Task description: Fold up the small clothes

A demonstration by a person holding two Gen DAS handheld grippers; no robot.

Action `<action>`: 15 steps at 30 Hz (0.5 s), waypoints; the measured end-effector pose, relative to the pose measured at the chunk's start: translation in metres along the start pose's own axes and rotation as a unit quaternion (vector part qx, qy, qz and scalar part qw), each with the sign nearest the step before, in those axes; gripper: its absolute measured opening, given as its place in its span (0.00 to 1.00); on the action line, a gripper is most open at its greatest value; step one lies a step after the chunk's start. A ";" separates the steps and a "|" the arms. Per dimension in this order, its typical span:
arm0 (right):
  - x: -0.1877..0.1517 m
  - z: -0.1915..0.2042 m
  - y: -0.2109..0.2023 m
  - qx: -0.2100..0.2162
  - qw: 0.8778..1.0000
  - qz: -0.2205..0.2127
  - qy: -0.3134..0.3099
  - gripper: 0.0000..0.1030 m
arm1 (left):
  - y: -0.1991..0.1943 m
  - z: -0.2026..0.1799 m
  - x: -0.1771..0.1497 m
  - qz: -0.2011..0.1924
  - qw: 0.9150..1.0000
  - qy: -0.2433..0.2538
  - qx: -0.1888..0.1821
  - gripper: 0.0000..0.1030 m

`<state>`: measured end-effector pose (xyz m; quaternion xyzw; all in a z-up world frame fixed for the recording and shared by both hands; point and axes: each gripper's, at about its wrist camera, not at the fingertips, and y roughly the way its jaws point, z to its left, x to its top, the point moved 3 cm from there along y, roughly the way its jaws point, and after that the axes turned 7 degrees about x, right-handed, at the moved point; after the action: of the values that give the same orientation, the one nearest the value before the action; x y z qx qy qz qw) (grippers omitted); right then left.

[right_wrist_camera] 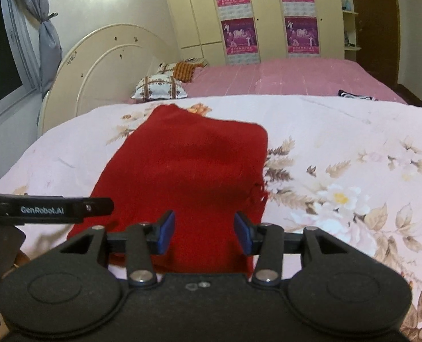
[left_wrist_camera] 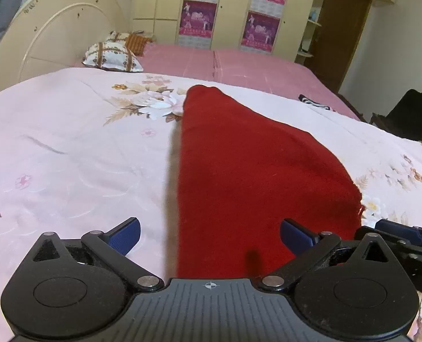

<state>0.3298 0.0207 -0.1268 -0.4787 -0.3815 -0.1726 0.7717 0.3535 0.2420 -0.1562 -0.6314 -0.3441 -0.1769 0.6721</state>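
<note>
A red knitted garment lies folded flat on a pale pink floral quilt spread over the near part of the bed. In the left wrist view, the left gripper has its blue-padded jaws spread wide, with nothing between the pads; the left pad hangs over bare quilt and the right pad over the cloth, so the garment's long left edge runs up between them. At the far right of that view the other tool's dark arm shows the letters "DA", cut off by the frame edge. In the right wrist view, the garment sits straight ahead, and the right gripper has its jaws at a middling gap over the cloth's near end, the pads not pressing on it. To the left, the other tool's black arm reads "GenRobot.AI". On the wardrobe doors behind the bed hang purple posters whose print is too small to read.
</note>
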 end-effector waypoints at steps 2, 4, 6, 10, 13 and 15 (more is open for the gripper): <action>0.003 -0.003 0.003 -0.007 1.000 -0.001 0.005 0.46 | 0.006 -0.006 0.003 0.010 1.000 -0.001 0.001 1.00; 0.002 -0.006 0.008 -0.012 1.000 0.000 0.011 0.47 | 0.014 -0.011 0.001 0.019 1.000 0.001 0.005 1.00; -0.001 -0.008 0.015 -0.020 1.000 0.008 0.012 0.47 | 0.030 -0.019 -0.006 0.041 0.998 0.014 0.039 1.00; -0.013 -0.013 0.034 -0.048 0.998 0.036 0.011 0.47 | 0.043 -0.024 -0.015 0.046 0.997 0.024 0.061 1.00; -0.018 -0.016 0.038 -0.051 0.998 0.043 0.021 0.47 | 0.041 -0.023 -0.018 0.043 0.997 0.019 0.061 1.00; -0.020 -0.016 0.036 -0.052 0.997 0.042 0.024 0.48 | 0.037 -0.027 -0.019 0.033 0.996 0.034 0.069 1.00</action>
<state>0.3463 0.0227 -0.1681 -0.5293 -0.3326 -0.1709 0.7616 0.3719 0.2175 -0.1954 -0.5879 -0.3110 -0.1514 0.7312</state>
